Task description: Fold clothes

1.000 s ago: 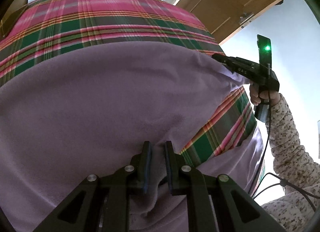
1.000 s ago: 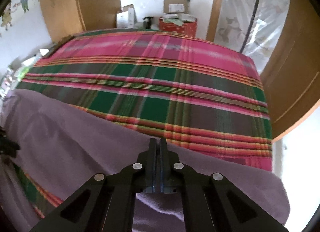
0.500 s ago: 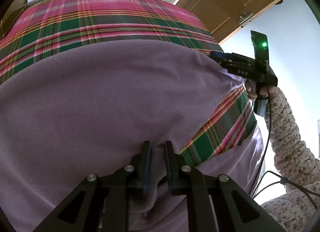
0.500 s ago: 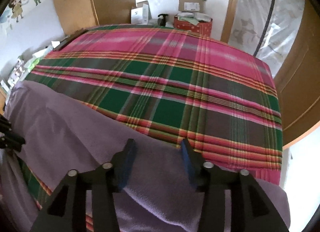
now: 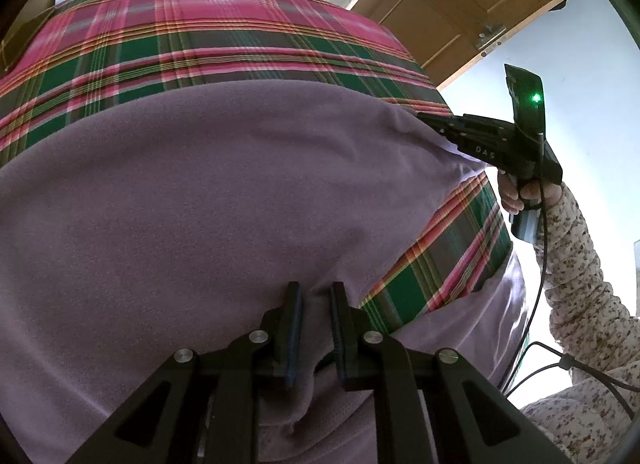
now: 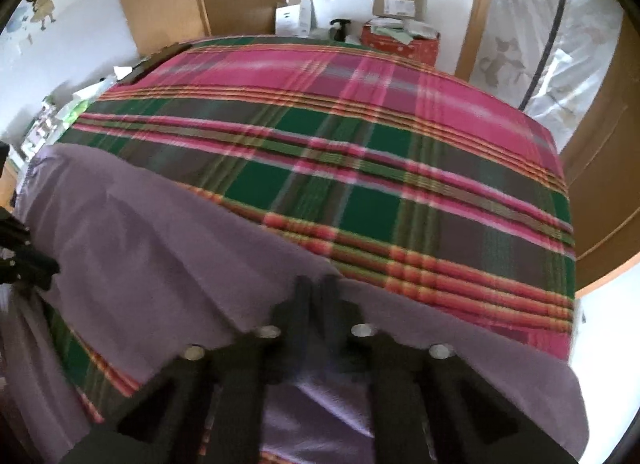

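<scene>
A purple fleece garment [image 5: 200, 204] lies spread over the near part of a plaid-covered bed [image 5: 200, 36]. My left gripper [image 5: 314, 304] is shut on the garment's near edge, with a fold of fleece between its fingers. In the left wrist view my right gripper [image 5: 424, 118] reaches the garment's far right corner. In the right wrist view the garment [image 6: 160, 248] lies across the bed [image 6: 360, 168], and my right gripper [image 6: 318, 288] is blurred, its fingers close together at the garment's edge.
Cardboard boxes [image 6: 396, 4] and a red box [image 6: 400, 40] stand beyond the bed's far end. Wooden wardrobe panels [image 6: 600, 184] rise on the right. A cable [image 5: 536, 304] hangs from the right gripper.
My right gripper opened half a second ago, then closed again on the garment's edge and is moving. My left gripper has kept its hold and barely moved.
</scene>
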